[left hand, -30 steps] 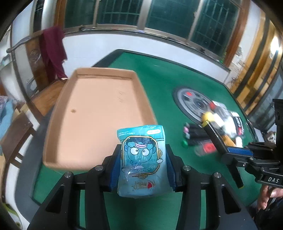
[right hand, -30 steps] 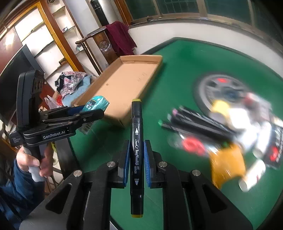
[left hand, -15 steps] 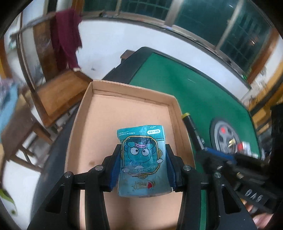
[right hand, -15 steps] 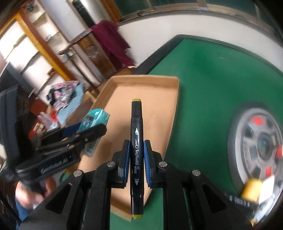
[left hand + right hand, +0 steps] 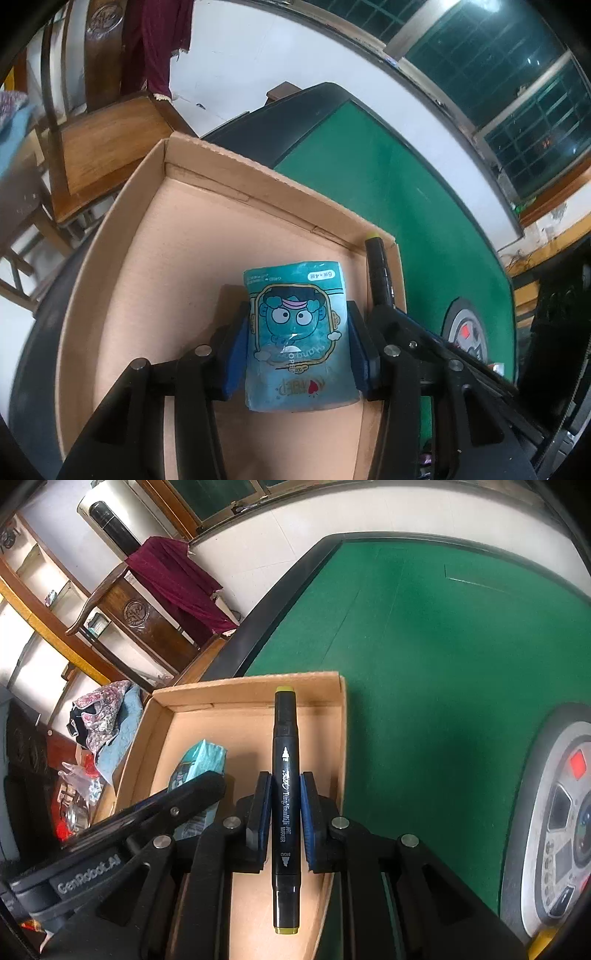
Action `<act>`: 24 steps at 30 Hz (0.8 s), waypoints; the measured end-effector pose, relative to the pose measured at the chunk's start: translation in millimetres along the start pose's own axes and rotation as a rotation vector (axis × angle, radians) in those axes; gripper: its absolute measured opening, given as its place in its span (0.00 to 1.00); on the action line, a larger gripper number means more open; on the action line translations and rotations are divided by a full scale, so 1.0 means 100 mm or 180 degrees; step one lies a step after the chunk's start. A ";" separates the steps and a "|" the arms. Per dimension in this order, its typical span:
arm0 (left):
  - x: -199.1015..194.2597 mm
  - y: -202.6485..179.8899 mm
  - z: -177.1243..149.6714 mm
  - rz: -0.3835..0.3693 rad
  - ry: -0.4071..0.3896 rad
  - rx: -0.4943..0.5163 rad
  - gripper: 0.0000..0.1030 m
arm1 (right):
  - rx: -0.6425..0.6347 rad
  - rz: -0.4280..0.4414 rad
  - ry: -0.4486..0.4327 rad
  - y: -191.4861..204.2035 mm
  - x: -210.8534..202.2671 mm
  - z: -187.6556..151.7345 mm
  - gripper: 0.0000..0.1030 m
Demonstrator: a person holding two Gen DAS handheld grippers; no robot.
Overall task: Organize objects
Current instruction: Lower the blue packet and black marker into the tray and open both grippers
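Cardboard tray fills the lower half of both views, sitting at the corner of the green felt table, and both grippers are over it right now. Left gripper has its blue pads pressed on the sides of a teal snack packet with a cartoon face, jaws partly apart to fit its width, packet upright between them above the bare tray floor. Right gripper is clamped tight on a black art marker with yellow-green end caps, gripped near its middle, the barrel running straight out along the fingers over the right-hand side of the tray. From the left view that marker pokes up just beside the tray's right wall, very close to the packet. From the right view the left gripper crosses in from the lower left with the packet edge-on.

Around them: a grey round panel with red and dark buttons set in the felt at right, a wooden chair beyond the tray, a maroon cloth draped over carved dark furniture, a heap of patterned fabric off the table's left.
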State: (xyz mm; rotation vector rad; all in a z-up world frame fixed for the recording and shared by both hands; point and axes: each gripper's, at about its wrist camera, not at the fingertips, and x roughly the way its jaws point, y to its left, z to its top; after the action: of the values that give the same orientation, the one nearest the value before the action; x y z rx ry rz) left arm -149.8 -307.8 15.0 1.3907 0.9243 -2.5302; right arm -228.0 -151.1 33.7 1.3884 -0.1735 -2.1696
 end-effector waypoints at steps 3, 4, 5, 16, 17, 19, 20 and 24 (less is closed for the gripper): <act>0.03 0.06 0.00 -0.0073 0.0012 -0.0060 0.41 | 0.0008 0.0004 -0.0003 0.01 0.04 0.03 0.12; 0.03 0.07 0.00 -0.0092 -0.0025 -0.0069 0.41 | 0.0014 -0.0001 -0.0021 0.01 0.05 0.05 0.12; 0.03 0.09 0.01 -0.0097 -0.0040 -0.0078 0.41 | 0.0021 -0.0008 -0.0031 0.00 0.06 0.06 0.12; 0.03 0.08 -0.02 -0.0292 0.0048 -0.0114 0.45 | 0.0136 0.0071 -0.0054 -0.10 0.02 0.08 0.13; 0.01 0.08 -0.03 -0.0287 0.0062 -0.0119 0.45 | 0.0133 0.0077 -0.0068 -0.10 -0.02 0.07 0.13; -0.06 0.04 -0.05 -0.0350 0.0060 -0.0086 0.45 | 0.0136 0.0127 -0.0118 -0.12 -0.15 0.04 0.13; -0.09 0.03 -0.05 -0.0362 0.0044 -0.0056 0.45 | 0.0124 0.0139 -0.0148 -0.12 -0.22 0.02 0.13; -0.30 -0.18 -0.19 -0.0383 -0.0048 0.0231 0.45 | 0.0059 0.0219 -0.0202 -0.19 -0.55 -0.16 0.13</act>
State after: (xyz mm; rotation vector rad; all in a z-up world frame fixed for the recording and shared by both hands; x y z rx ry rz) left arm -125.5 -288.0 39.3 1.3727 0.9500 -2.6837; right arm -204.1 -104.5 63.2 1.3053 -0.2619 -2.1613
